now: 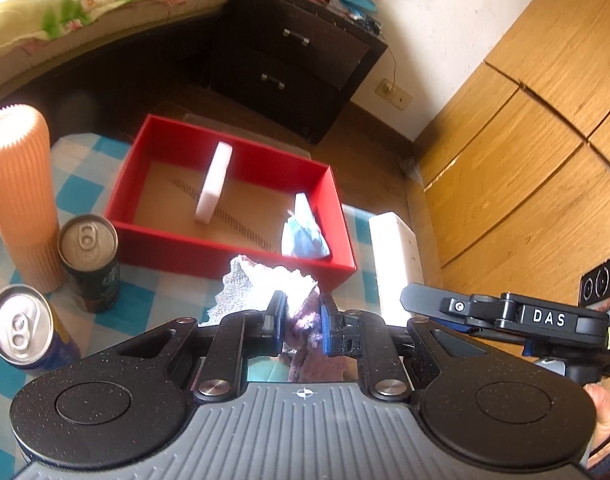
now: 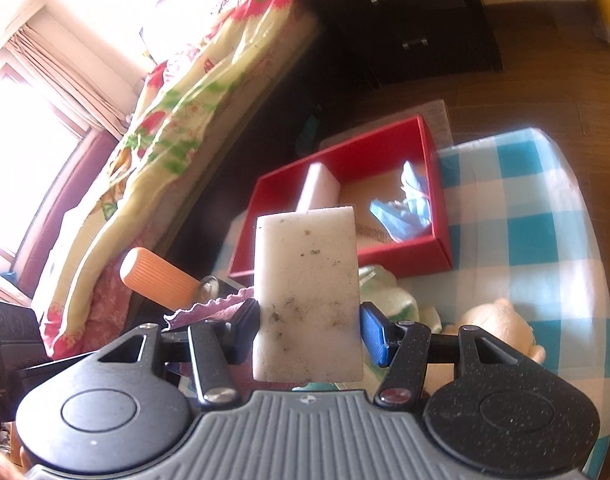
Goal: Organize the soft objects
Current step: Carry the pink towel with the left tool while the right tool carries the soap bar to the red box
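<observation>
Along the left edge of the left wrist view, a ribbed orange tube (image 1: 19, 196) stands upright on the blue-and-white checked cloth (image 1: 177, 292), with two drink cans (image 1: 89, 258) just beside it, one nearer the camera at lower left (image 1: 23, 330). At the centre bottom of that view the left gripper (image 1: 301, 316) is clenched on a crumpled knitted rag (image 1: 273, 284), white above and purple where the pads pinch it, and the rag hides part of the near wall of the red box (image 1: 157, 248). At lower right the right gripper (image 2: 309, 328) is grasping a white foam block (image 2: 307, 292), speckled with dirt, held upright and blocking the middle of the right wrist view. The box sits on the cloth past both grippers and holds two things: one white foam slab (image 1: 215, 182) standing on edge near the middle, and one crumpled pale blue cloth (image 1: 303, 232) in the corner at right. At lower right of the right wrist view a cream plush toy (image 2: 501, 328) and a green-and-white cloth (image 2: 389, 292) lie on the checked cloth. A flowered bedspread (image 2: 177, 120) and a dark two-drawer nightstand (image 1: 289, 56) fill the upper parts.
</observation>
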The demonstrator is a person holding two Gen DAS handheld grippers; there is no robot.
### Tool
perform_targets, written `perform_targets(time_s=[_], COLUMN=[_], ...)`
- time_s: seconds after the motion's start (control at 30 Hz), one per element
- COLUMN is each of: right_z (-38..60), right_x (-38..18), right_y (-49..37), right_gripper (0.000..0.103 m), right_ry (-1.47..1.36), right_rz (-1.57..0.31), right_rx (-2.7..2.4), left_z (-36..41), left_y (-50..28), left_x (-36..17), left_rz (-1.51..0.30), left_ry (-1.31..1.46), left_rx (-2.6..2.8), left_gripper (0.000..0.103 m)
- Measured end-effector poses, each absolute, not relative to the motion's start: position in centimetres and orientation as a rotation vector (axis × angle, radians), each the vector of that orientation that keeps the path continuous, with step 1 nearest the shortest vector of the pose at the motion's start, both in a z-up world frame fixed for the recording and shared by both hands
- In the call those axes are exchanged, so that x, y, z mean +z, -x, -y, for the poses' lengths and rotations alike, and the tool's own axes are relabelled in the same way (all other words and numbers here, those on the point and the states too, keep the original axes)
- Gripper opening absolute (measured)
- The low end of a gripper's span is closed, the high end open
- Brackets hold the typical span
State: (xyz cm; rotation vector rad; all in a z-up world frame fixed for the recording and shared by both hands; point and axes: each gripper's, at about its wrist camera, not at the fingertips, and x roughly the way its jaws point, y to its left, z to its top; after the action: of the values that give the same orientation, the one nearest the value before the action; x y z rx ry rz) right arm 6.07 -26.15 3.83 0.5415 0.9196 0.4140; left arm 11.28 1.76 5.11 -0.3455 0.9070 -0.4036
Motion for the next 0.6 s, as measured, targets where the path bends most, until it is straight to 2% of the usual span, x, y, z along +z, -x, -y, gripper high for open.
perform_targets(time_s=[0.6], right_z=[25.0], right_x=[6.0], right_y=[-8.3], right_gripper=[0.032], right_ry=[-0.553], right_rz=[-0.851], right_rx=[0.423], left_z=[-2.3], left_y=[-14.4], left_x=[8.4], left_rz=[-0.797], left_ry=[0.366], left_rx=[-0.332], left_gripper=[0.016])
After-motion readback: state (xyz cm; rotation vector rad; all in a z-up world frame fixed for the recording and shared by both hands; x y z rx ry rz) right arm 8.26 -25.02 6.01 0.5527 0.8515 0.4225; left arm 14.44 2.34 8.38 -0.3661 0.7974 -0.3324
